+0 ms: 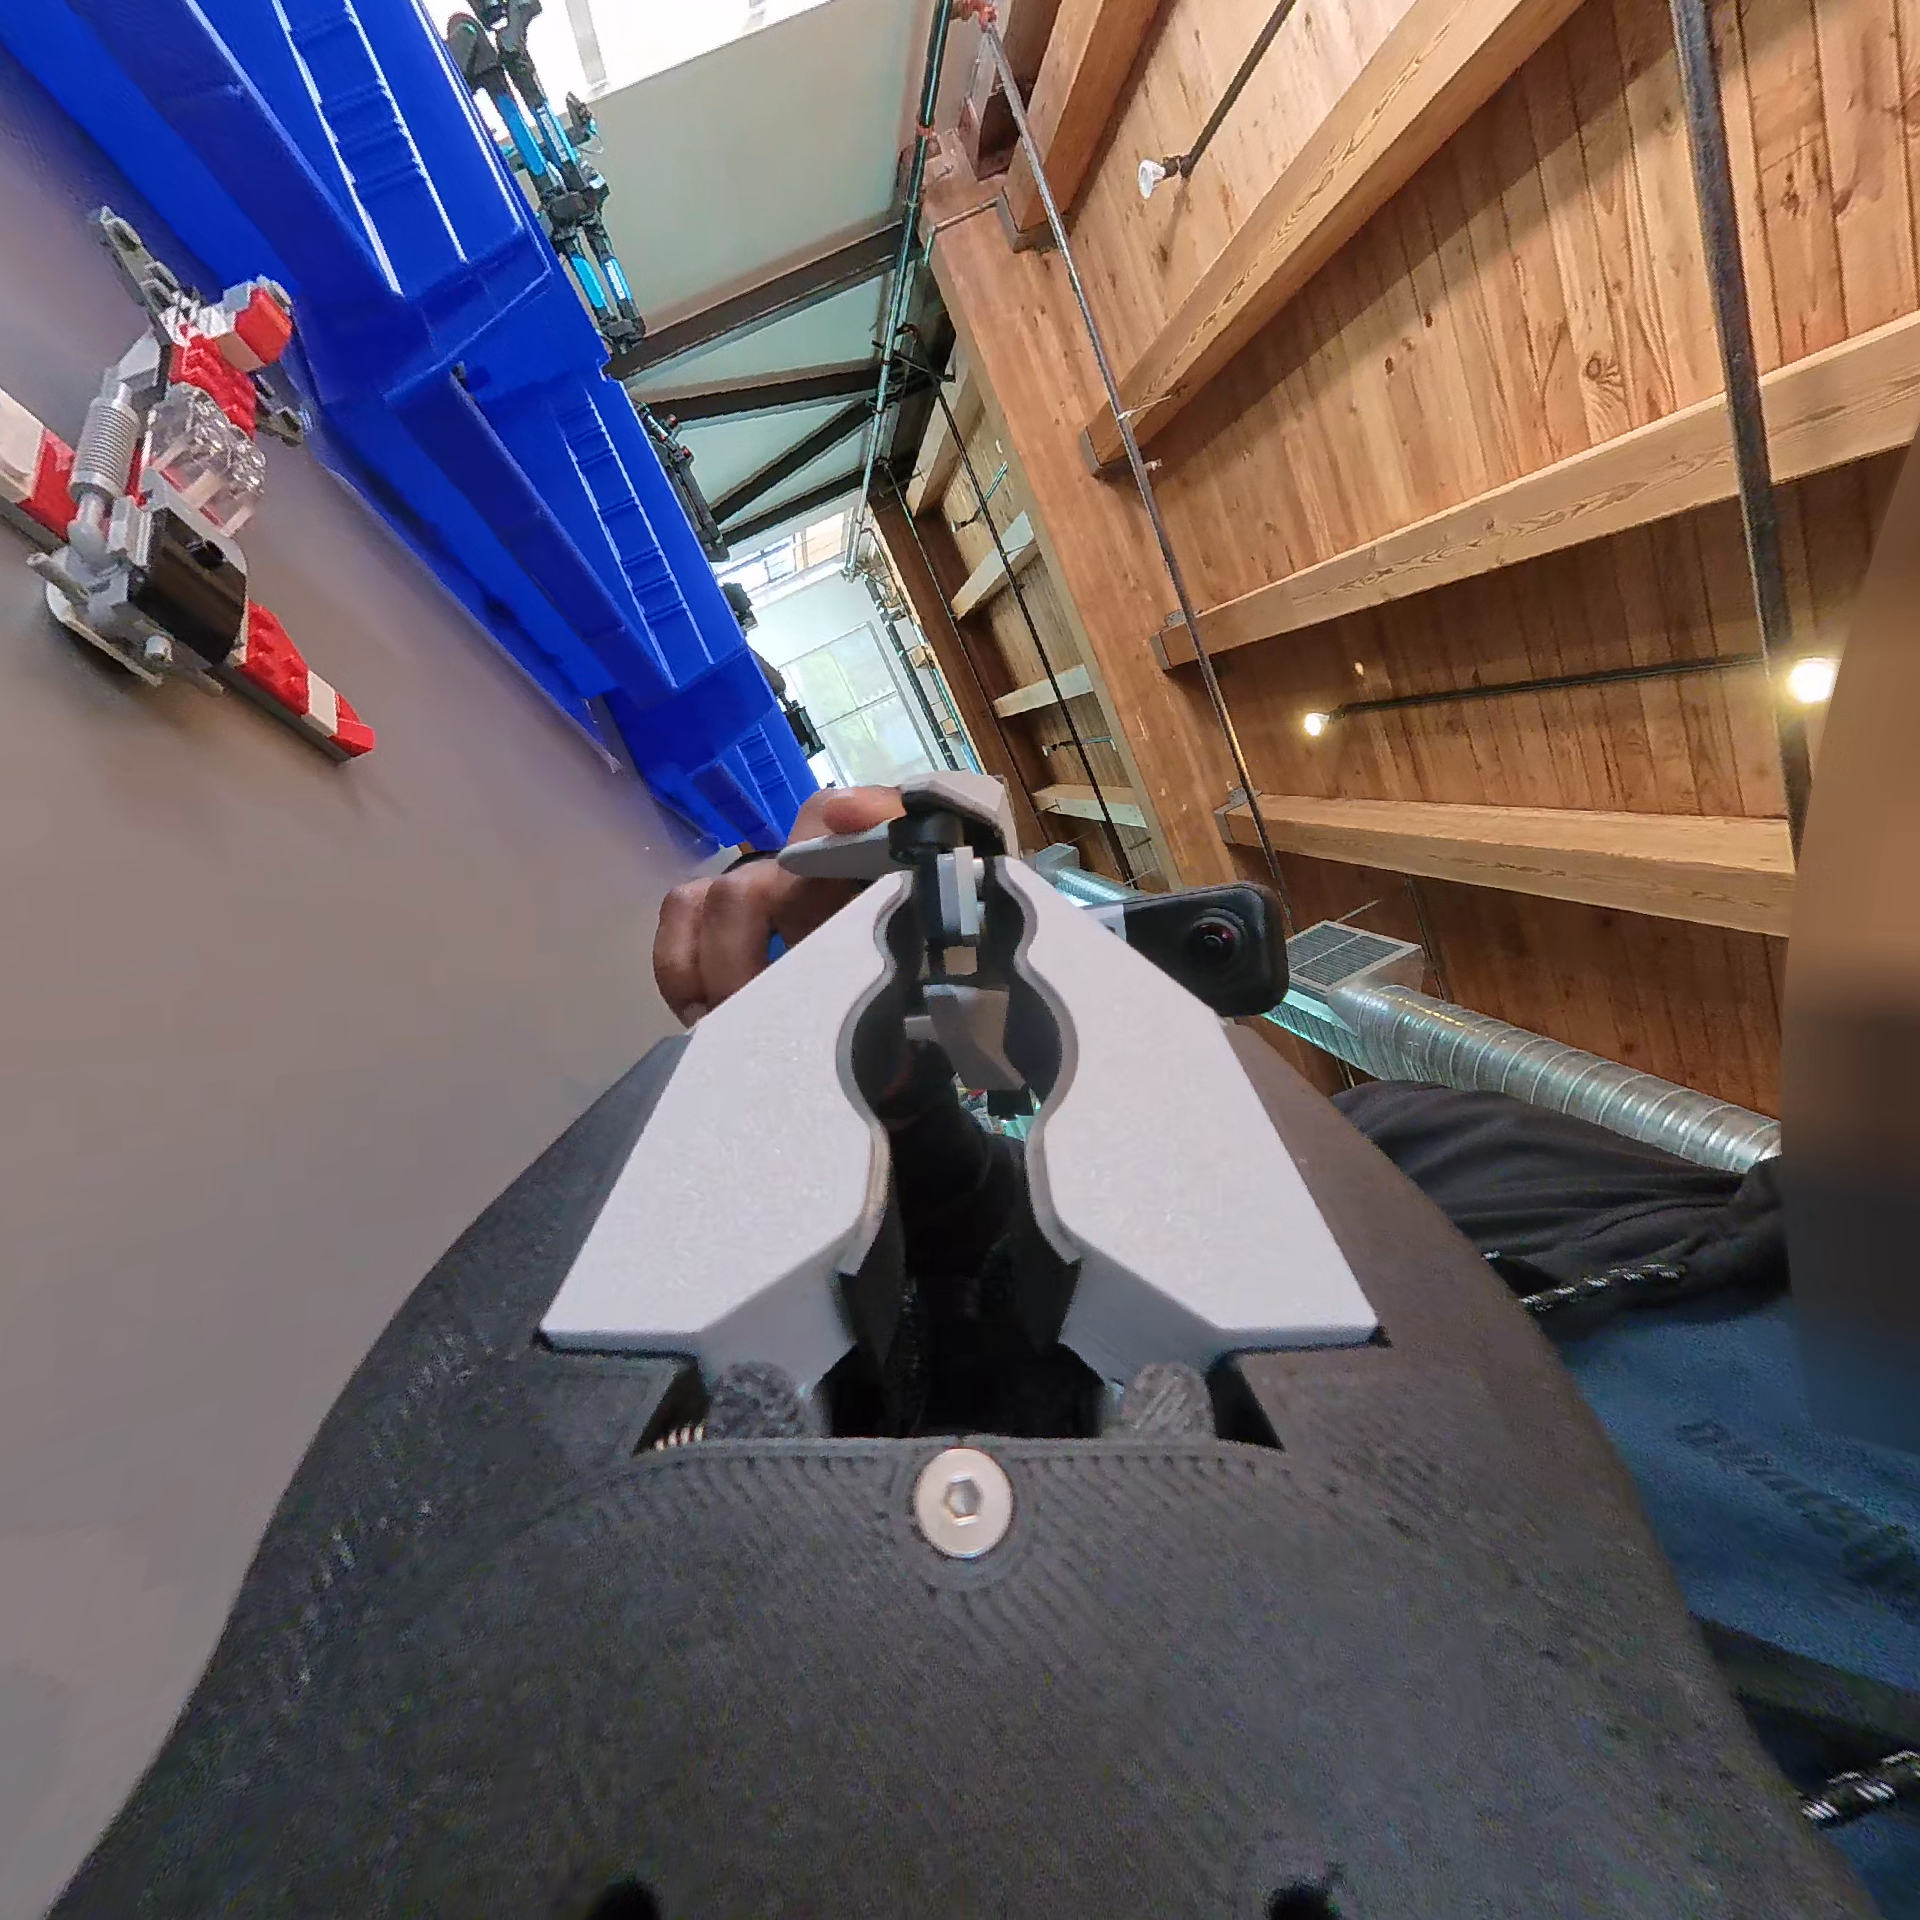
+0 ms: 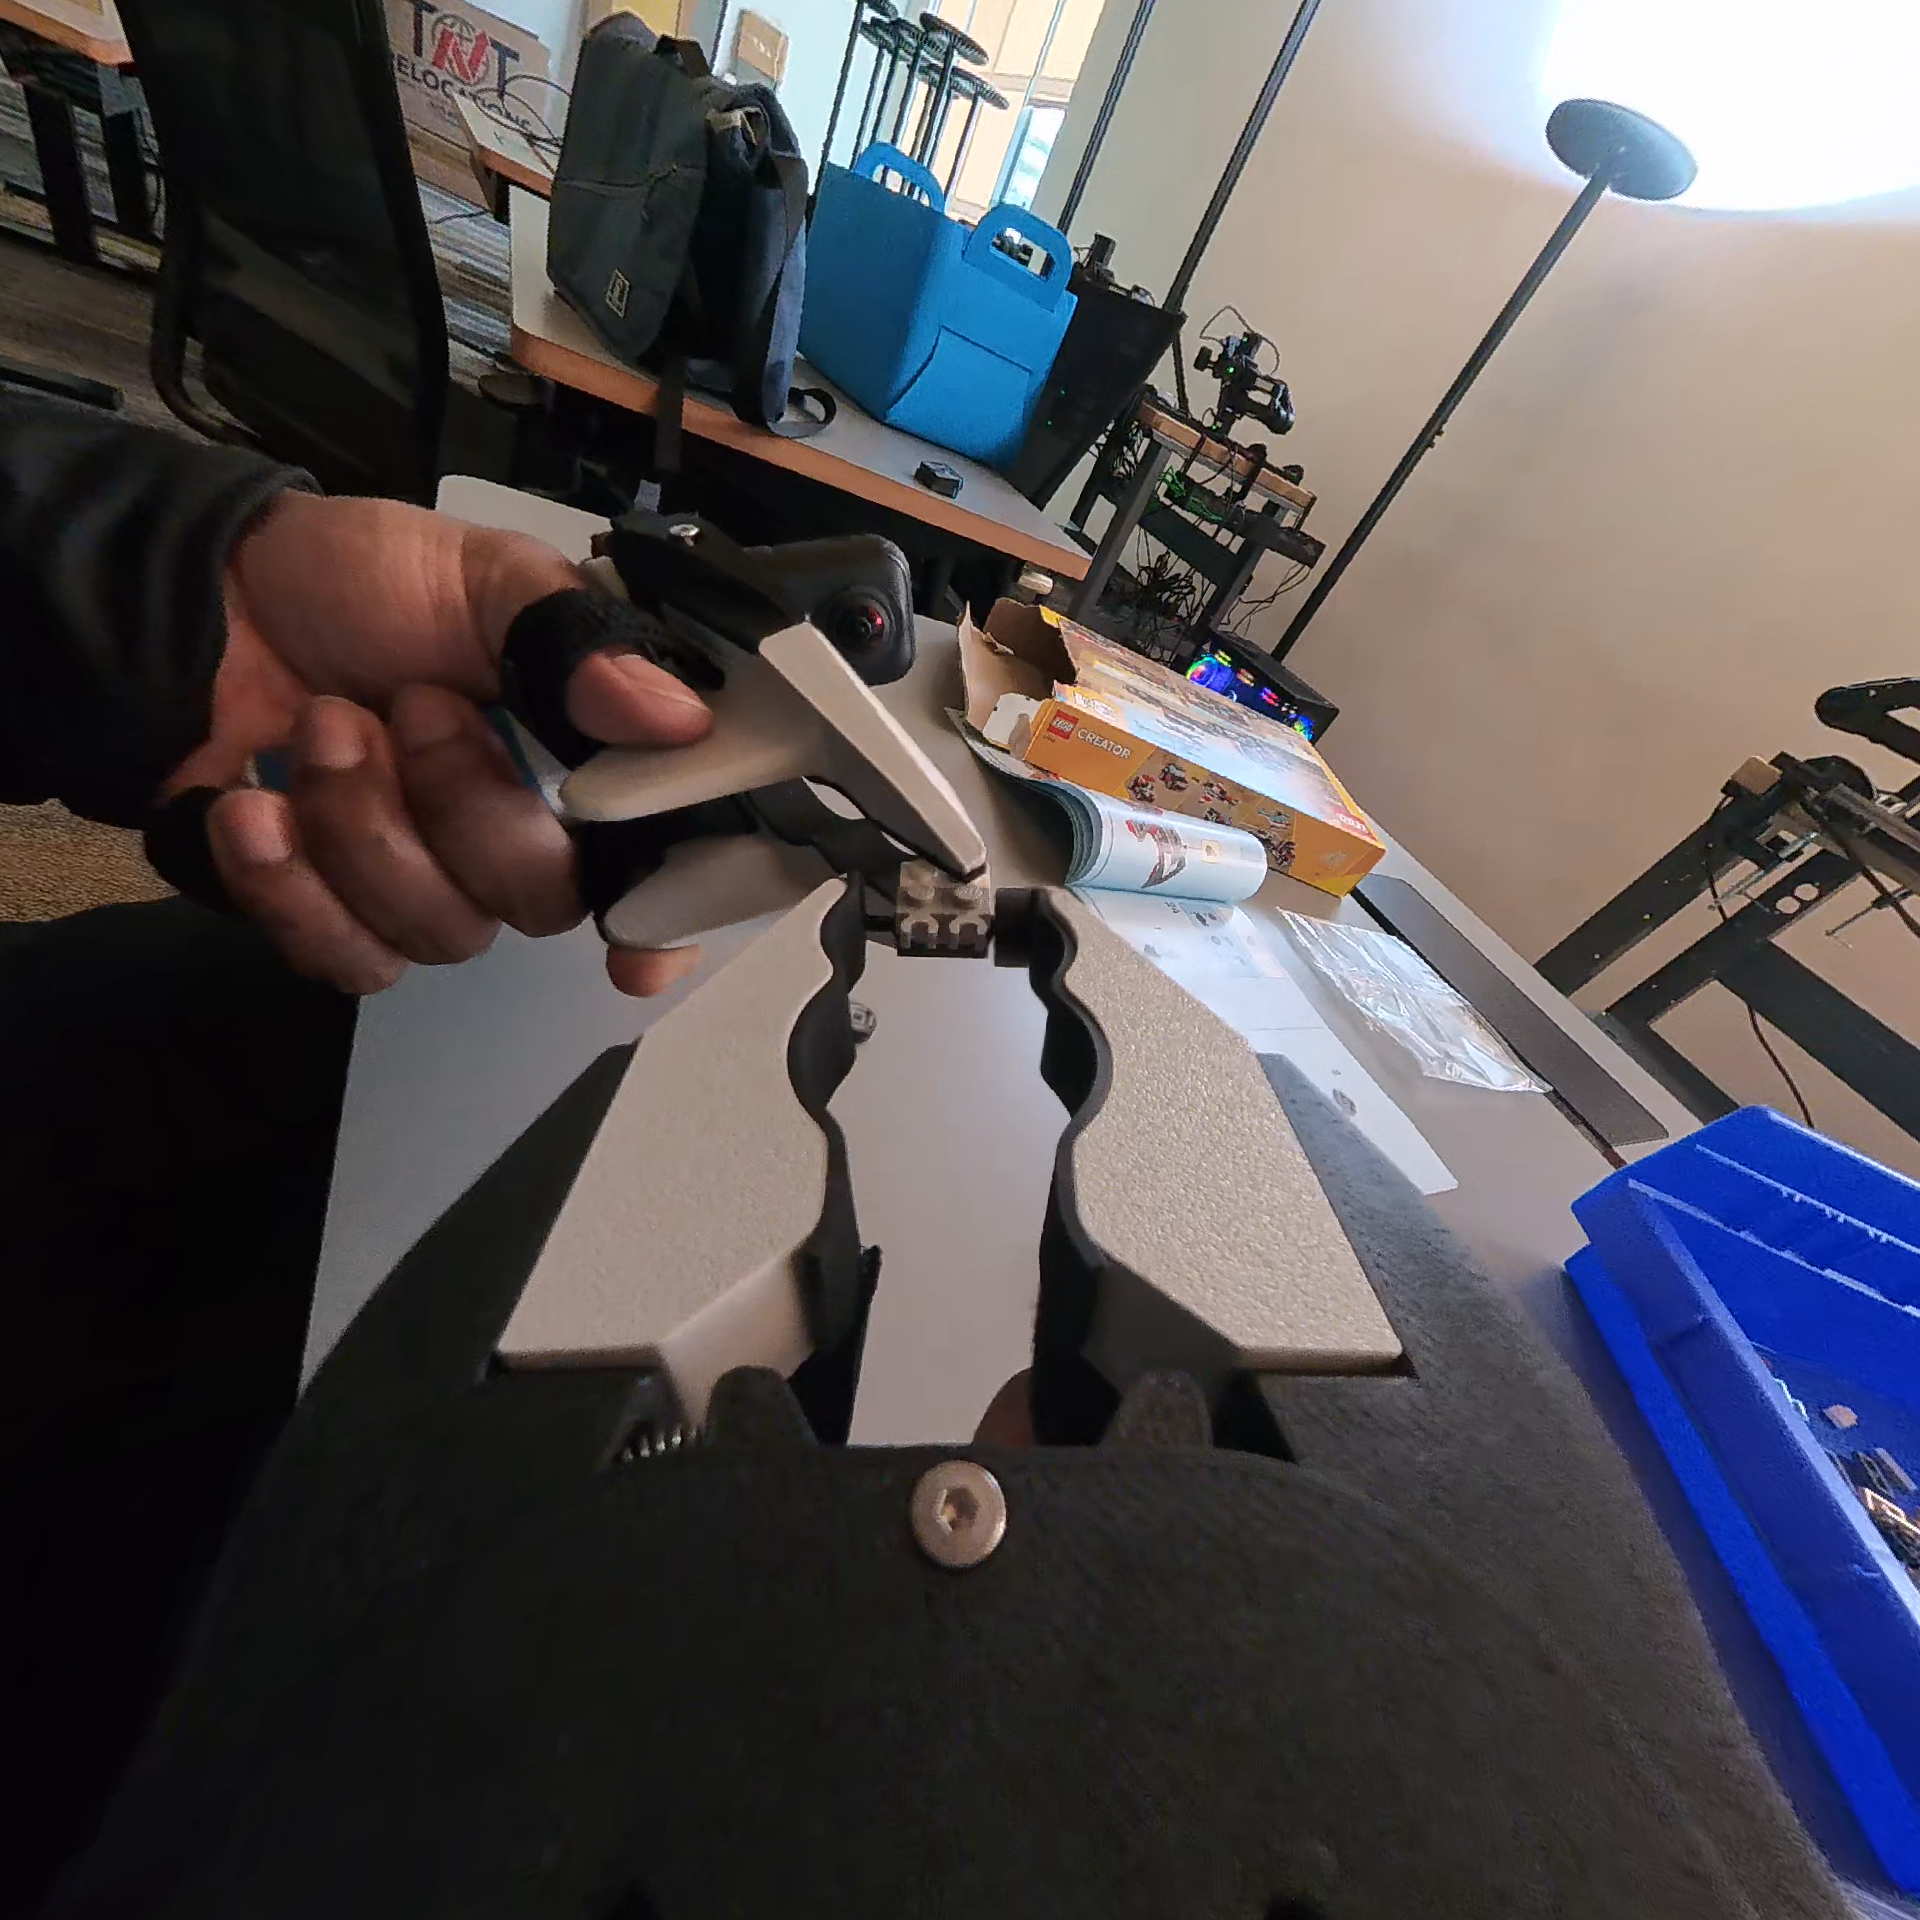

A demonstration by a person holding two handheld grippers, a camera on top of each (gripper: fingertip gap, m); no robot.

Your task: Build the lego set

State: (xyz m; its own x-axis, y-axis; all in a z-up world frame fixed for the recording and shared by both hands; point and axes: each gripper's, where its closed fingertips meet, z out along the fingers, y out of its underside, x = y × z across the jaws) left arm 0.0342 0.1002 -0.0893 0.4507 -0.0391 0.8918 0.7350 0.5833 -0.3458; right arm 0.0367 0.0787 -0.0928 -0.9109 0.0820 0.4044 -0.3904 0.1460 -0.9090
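My left gripper [image 1: 956,896] is shut on a small light grey plate [image 1: 960,891] held at its fingertips. In the right wrist view the left gripper [image 2: 954,860] comes in from the left, in a person's hand, and its tip rests on top of a small black and grey brick piece [image 2: 938,916]. My right gripper [image 2: 940,920] is shut on that piece and holds it above the grey table [image 2: 935,1122]. A partly built red, white and grey model [image 1: 171,488] with a clear part and a spring lies on the table at far left.
Blue parts bins stand along the table's far side [image 1: 468,343] and at the right [image 2: 1766,1309]. A yellow set box [image 2: 1205,774], an open instruction booklet [image 2: 1153,847] and a clear plastic bag [image 2: 1392,997] lie beyond the grippers. Both grippers' tips are close together, under 4 cm apart.
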